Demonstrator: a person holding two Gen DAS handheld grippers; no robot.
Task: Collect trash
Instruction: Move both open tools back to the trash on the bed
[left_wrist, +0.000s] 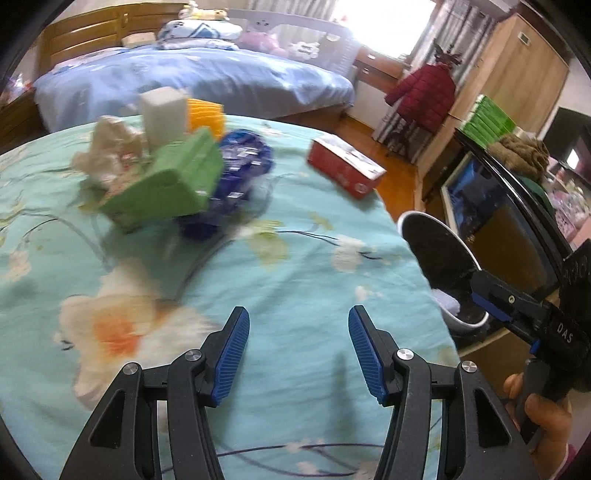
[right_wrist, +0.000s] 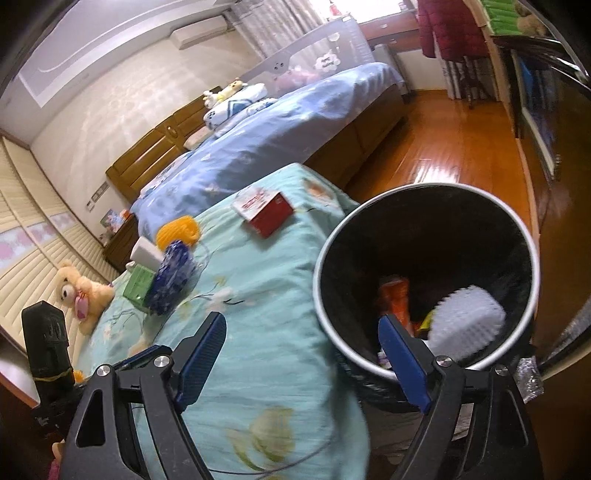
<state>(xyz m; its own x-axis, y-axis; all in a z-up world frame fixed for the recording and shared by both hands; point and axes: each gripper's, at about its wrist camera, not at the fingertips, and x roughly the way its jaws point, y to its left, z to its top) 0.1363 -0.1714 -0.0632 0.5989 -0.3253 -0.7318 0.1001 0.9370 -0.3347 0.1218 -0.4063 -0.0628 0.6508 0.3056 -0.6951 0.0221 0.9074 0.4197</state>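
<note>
- The trash lies in a blurred heap on the teal bedspread (left_wrist: 295, 280), at about ten o'clock in the left wrist view: a green box (left_wrist: 166, 184), a blue wrapper (left_wrist: 240, 173) touching its right side, crumpled paper (left_wrist: 107, 147) on its left, a white block (left_wrist: 164, 114) behind it, and a yellow thing (left_wrist: 205, 114) behind that.
- A red box (left_wrist: 345, 168) lies apart from the heap, at one o'clock, near the far edge of the bedspread.
- The bin (right_wrist: 424, 280) stands just beside the bedspread, at three o'clock in the right wrist view. Its inside is black, its rim pale.
- In the bin lie a white bristly thing (right_wrist: 467, 321) and an orange wrapper (right_wrist: 397, 299).
- The left gripper (left_wrist: 298, 352) hangs over bare bedspread at six o'clock in its own view; its jaws stand about half apart with nothing between them.
- The right gripper (right_wrist: 303, 362) has its jaws spread wide and holds nothing; its right pad lies in front of the bin's mouth, its left over the bedspread.
- A hand (left_wrist: 543, 417) grips the right gripper's handle, at four o'clock in the left wrist view.
- A teddy bear (right_wrist: 79, 291) lies at nine o'clock in the right wrist view, at the bedspread's far side.
- Beyond, at twelve o'clock, stands a bed (left_wrist: 207, 77) with blue sheets, and at two o'clock a red coat (left_wrist: 424, 92) hangs.
</note>
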